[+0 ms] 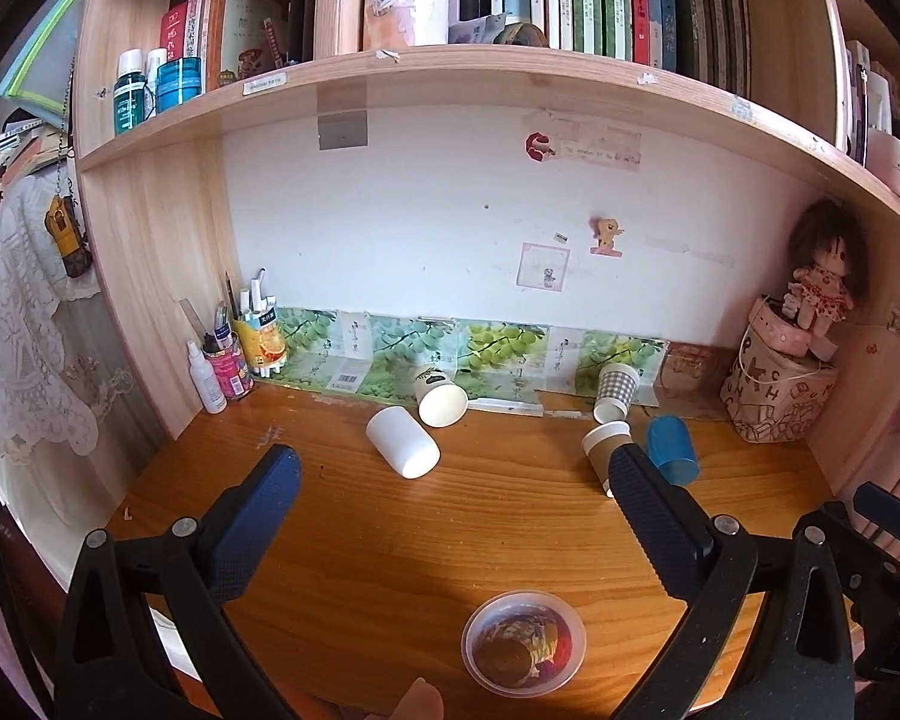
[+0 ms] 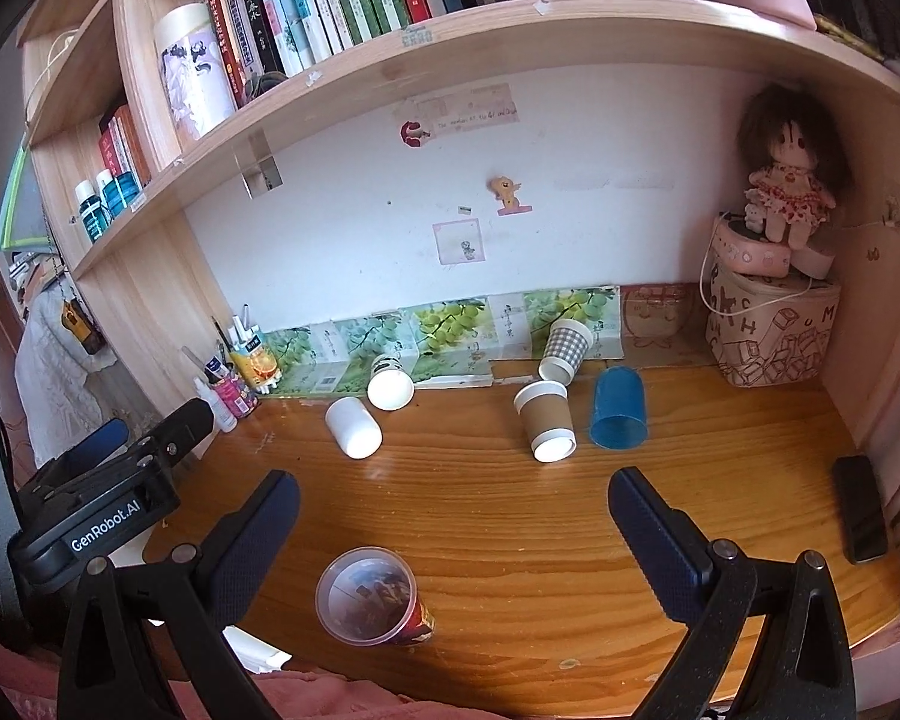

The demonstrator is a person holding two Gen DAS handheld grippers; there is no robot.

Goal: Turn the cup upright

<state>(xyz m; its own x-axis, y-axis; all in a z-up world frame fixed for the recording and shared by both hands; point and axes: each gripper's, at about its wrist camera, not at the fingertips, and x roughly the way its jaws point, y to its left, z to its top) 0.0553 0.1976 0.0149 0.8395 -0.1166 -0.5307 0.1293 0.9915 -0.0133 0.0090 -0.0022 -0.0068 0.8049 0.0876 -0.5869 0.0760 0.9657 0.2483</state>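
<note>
Standing upright near the desk's (image 2: pixel 510 540) front edge, the clear printed cup (image 2: pixel 369 597).

Wooden desk (image 1: pixel 450 516), white wall (image 1: pixel 420 210), bookshelf (image 1: pixel 510 78) above.

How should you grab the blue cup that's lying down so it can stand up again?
Probably pinch the blue cup across its middle, one finger on each curved side, coming from above. It lies on its side with the open mouth facing front, so both sides are free. Right gripper is nearest.
</note>
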